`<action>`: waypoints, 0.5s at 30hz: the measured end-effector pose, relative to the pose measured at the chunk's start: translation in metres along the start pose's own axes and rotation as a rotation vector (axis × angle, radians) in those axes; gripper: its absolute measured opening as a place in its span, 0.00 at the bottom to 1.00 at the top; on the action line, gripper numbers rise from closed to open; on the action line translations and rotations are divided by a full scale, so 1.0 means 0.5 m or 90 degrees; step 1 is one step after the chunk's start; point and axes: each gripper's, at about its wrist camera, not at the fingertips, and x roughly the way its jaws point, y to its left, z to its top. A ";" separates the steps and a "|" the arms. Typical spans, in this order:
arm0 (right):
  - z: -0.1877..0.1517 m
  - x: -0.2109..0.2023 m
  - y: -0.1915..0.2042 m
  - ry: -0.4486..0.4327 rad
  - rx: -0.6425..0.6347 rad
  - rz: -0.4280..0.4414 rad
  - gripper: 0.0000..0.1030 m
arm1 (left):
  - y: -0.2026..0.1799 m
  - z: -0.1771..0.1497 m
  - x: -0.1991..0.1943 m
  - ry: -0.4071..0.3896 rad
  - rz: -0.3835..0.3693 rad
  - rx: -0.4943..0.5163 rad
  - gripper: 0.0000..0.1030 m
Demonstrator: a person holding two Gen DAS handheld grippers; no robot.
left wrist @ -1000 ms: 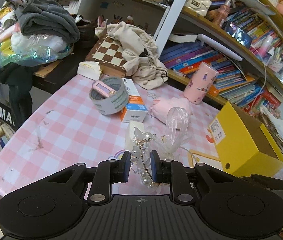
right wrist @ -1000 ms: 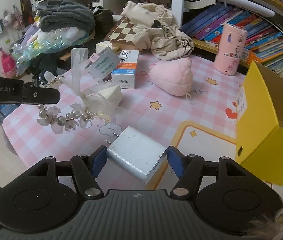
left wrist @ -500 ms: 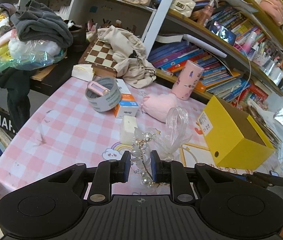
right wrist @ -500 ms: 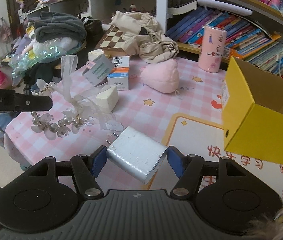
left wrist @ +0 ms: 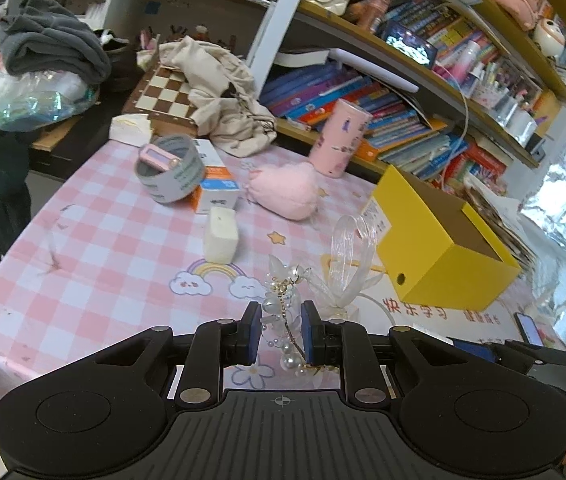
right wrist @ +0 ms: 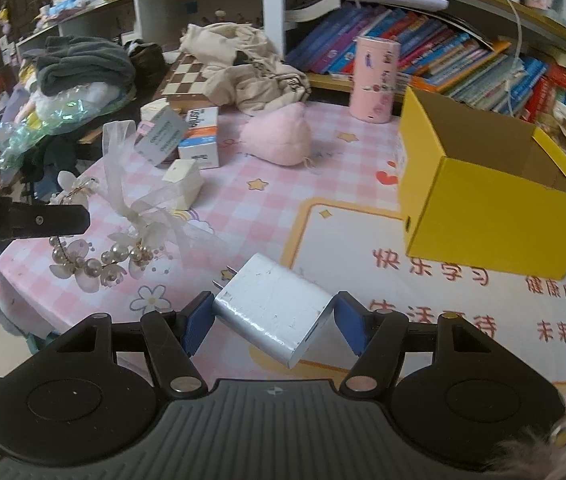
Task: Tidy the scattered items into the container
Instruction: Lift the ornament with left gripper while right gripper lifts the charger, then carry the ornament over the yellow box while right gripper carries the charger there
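My left gripper (left wrist: 281,330) is shut on a pearl hair ornament (left wrist: 283,312) with a sheer ribbon, held above the pink checked tablecloth (left wrist: 95,264). The same pearl hair ornament (right wrist: 99,258) hangs at the left in the right wrist view under the left gripper's finger. A white wall charger (right wrist: 273,308) sits clamped between the blue pads of my right gripper (right wrist: 273,322), prongs pointing far-left. The open yellow box (right wrist: 491,184) stands to the right on the table; the yellow box (left wrist: 439,252) shows empty where I see into it.
On the cloth lie a white sponge block (left wrist: 221,234), a pink plush (left wrist: 283,190), an orange-and-white carton (left wrist: 215,184), a grey tape roll (left wrist: 169,168) and a pink tumbler (left wrist: 339,138). Behind are a chessboard (left wrist: 163,92), a beige bag, clothes and bookshelves.
Both grippers have carried their loads to the right, and the yellow box now lies nearer and more central in both views. Both grips are unchanged.
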 end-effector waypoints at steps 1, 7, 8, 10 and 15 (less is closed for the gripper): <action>-0.003 -0.002 -0.003 0.000 0.003 -0.003 0.62 | -0.003 -0.001 0.001 0.002 -0.002 0.002 0.19; -0.018 -0.016 -0.018 0.000 0.018 -0.017 0.62 | -0.022 -0.004 0.007 0.007 -0.015 0.014 0.19; -0.020 -0.019 -0.022 -0.002 0.021 -0.021 0.62 | -0.027 -0.004 0.009 0.008 -0.019 0.018 0.19; -0.024 -0.025 -0.031 -0.003 0.027 -0.028 0.62 | -0.037 -0.005 0.014 0.011 -0.027 0.024 0.19; -0.040 -0.040 -0.060 -0.001 0.050 -0.049 0.62 | -0.068 -0.006 0.030 0.022 -0.048 0.042 0.19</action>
